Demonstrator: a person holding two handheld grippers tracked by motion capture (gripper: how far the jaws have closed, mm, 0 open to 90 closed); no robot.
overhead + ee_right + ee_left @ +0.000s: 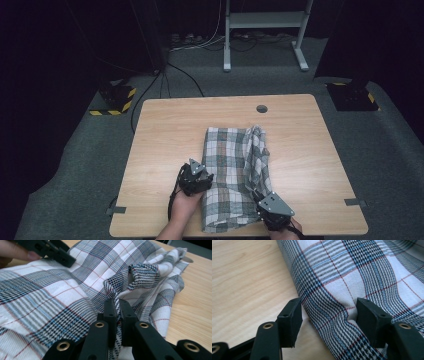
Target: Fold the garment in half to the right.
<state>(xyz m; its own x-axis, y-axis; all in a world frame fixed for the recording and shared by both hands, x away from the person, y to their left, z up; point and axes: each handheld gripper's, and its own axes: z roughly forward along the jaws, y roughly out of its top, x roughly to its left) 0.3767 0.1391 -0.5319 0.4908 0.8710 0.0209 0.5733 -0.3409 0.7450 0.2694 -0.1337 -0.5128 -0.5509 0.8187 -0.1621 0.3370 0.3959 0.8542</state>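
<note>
Hands at the near table edge in the high view: right gripper (269, 205) sits on the near right corner of the checked cloth (227, 165), left gripper (196, 177) at the cloth's left edge, about halfway along it. Cloth lies mid-table (165, 130), flat on the side by the left gripper, bunched into a ridge running away from the right gripper toward the cable hole (261, 108); looks like a fold or a spread in progress, one corner being drawn while the other side is steadied. Left gripper view: left gripper (328, 315) wide open, jaws straddling the rolled edge of the cloth (342, 272), one jaw over bare wood, the other pressing a dent into the fabric; probably placed to close on that edge, not gripping yet. Table (244, 277) is bare beyond the outer jaw. Right gripper view: right gripper (117, 315) closed tight on a thin pinch of cloth (57, 297), a hem strip rising between the jaws, so the fabric ahead pulls up into wrinkles. Left gripper (53, 252) and a fingertip show farther off, resting on the cloth. Bare table (192, 305) lies beside the crumpled end.
</note>
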